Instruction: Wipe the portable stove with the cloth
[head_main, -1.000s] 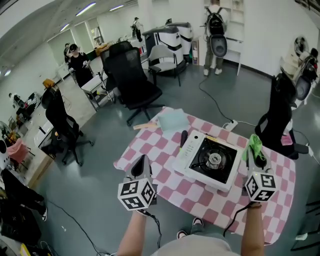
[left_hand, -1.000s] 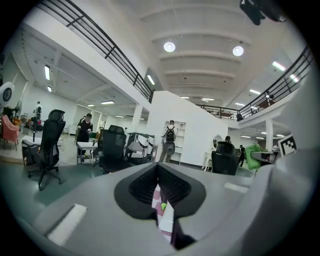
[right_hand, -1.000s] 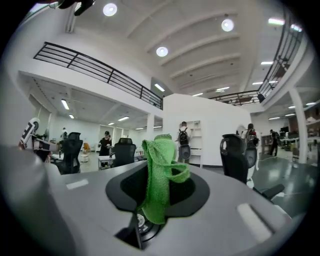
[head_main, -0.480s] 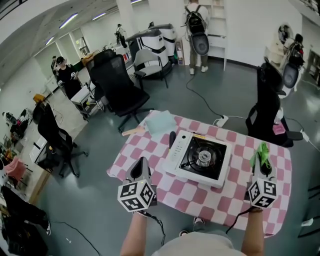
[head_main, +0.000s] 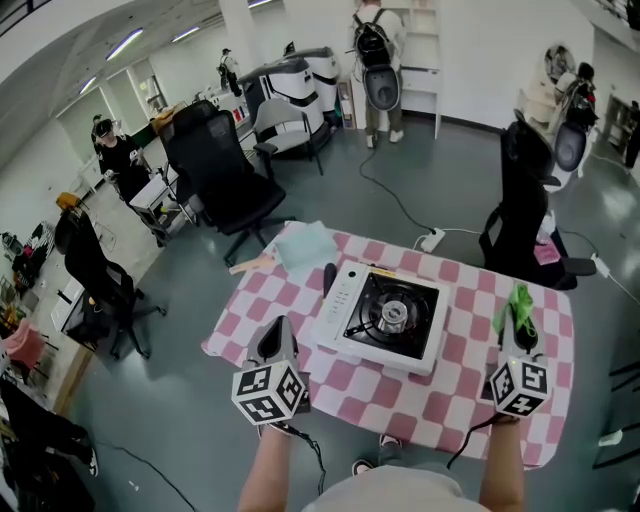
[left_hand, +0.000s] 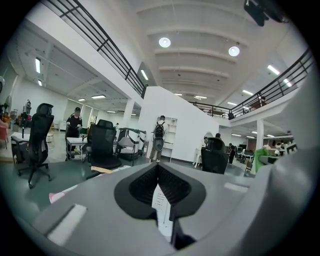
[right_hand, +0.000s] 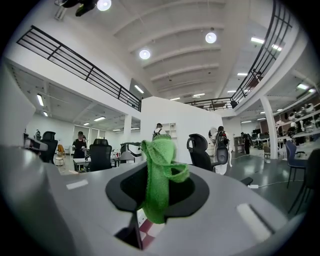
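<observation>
**Inspector A:** You are holding the right gripper (head_main: 518, 322) over the checked table (head_main: 450, 405), near its right edge. Its jaws are pinching a green cloth (head_main: 517, 302). In the right gripper view the cloth is standing up between them and drooping over at the top.

**Inspector B:** Confirmed. You are holding the left gripper (head_main: 279, 328) over the near left corner of the same table. Its jaws are sitting pressed together, and they are gripping nothing.

**Inspector A:** The portable stove (head_main: 345, 308) is sitting around the middle of the table, between your two grippers and a little farther out. Its white control strip is facing the left edge, and the black burner top is facing upward. Neither gripper is touching it, and the cloth is hanging well apart from it.

**Inspector B:** A pale blue fabric (head_main: 303, 243) is lying at the far left corner. A dark narrow object (head_main: 329, 278) is lying just beside the stove's left side; I cannot tell what it is. Black office chairs (head_main: 215, 170) are standing on the grey floor beyond the table.
</observation>
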